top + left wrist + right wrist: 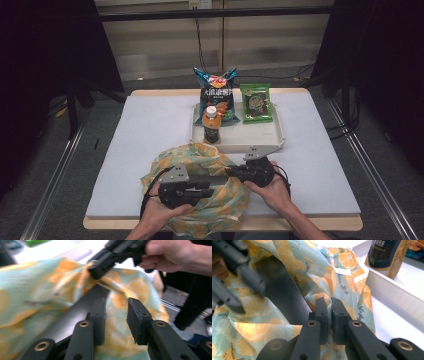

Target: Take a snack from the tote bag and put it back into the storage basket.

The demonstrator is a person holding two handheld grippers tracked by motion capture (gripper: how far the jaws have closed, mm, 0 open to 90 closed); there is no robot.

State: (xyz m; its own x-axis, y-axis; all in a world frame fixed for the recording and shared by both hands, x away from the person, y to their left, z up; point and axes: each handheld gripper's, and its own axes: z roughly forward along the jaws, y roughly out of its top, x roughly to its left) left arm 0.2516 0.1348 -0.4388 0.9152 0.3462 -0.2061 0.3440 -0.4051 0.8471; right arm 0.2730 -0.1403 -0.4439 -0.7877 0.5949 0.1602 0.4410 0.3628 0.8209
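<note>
- Nearest me, at the table's [125, 150] near edge, lies the orange-print fabric bag [200, 155], thin, light and floppy, so I judge it will sag and slide.
- My right gripper [331, 308] has its fingers pinched nearly shut on the bag's rim.
- My left gripper [116, 315] stands partly open, cloth between its fingers, unpressed.
- I'd grip the hemmed rim, well apart.
- Bottle [212, 125] waits in the tray [250, 142] beyond.

hand-held gripper [212, 184]: black body, grey three-cornered plate | jaws: brass-ringed screws | forearms: bare
</note>
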